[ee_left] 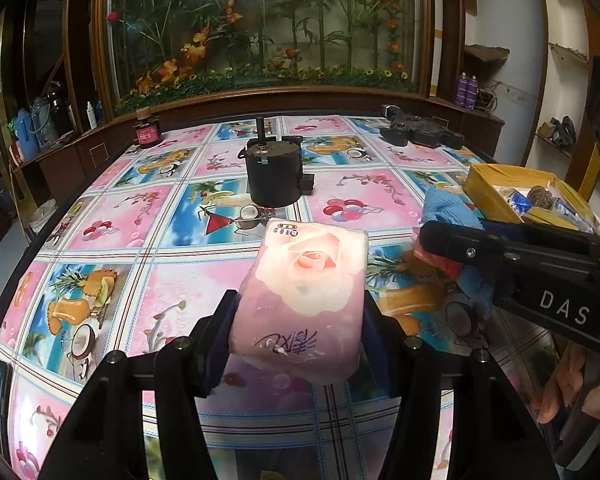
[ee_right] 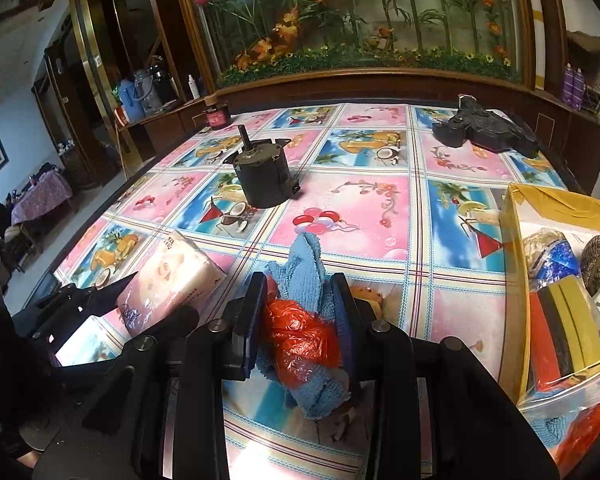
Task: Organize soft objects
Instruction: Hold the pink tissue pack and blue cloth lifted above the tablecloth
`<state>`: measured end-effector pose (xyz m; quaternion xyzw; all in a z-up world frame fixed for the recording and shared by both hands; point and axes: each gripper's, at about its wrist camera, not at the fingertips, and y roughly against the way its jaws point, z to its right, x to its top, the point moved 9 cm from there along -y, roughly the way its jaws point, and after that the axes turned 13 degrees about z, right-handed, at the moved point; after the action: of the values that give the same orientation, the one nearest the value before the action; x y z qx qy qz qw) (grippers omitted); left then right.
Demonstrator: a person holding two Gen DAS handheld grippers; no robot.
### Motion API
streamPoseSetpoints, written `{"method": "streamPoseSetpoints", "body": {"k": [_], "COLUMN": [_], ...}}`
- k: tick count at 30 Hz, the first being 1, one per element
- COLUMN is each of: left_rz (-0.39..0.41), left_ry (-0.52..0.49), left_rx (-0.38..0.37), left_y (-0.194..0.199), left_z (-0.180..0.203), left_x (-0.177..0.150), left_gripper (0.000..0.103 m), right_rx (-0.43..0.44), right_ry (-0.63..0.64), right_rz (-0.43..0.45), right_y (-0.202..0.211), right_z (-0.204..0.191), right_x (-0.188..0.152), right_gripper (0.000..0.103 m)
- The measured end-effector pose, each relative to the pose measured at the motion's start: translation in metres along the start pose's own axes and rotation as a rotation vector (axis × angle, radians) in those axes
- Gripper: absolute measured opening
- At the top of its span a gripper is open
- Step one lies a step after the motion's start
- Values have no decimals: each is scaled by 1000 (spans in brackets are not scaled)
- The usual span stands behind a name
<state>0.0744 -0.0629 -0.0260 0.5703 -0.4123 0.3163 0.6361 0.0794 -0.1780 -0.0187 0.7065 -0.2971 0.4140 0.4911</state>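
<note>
Left gripper [ee_left: 300, 320] clamps the tissue pack [ee_left: 304, 292], right gripper [ee_right: 300, 320] the cloth [ee_right: 306, 272]; neither is boxed [ee_right: 516, 280] yet.

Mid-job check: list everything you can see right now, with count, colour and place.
tissue pack: one, pink with a rose print, between the left gripper's fingers
cloth: one, blue, bunched in the right gripper
plastic bag: one, red, crumpled against the cloth in the same grip
cardboard box: one, yellow, at the table's right edge, holding sponges and other packed items
motor: one, black, upright with its shaft up, mid-table
black part: one, flat, far right of the table
jar: one, dark with a red label, far left corner
tablecloth: one, pink and blue fruit print, covering the table
left gripper: one, black, shut on the tissue pack
right gripper: one, black, shut on the cloth
</note>
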Motion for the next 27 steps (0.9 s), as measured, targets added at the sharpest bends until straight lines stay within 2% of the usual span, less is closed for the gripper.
{"method": "streamPoseSetpoints", "body": {"k": [15, 27], "left_rz": [0, 4], "left_ry": [2, 5], "left_rx": [6, 27], "left_y": [0, 0], "left_z": [-4, 0], "left_x": [-1, 0], "left_gripper": [58, 58], "right_rx": [0, -8], "right_ry": [3, -5], "right_rz": [-6, 27], "right_y": [1, 10], "right_z": [-1, 5], "right_x": [-1, 9], "right_gripper": [32, 32]}}
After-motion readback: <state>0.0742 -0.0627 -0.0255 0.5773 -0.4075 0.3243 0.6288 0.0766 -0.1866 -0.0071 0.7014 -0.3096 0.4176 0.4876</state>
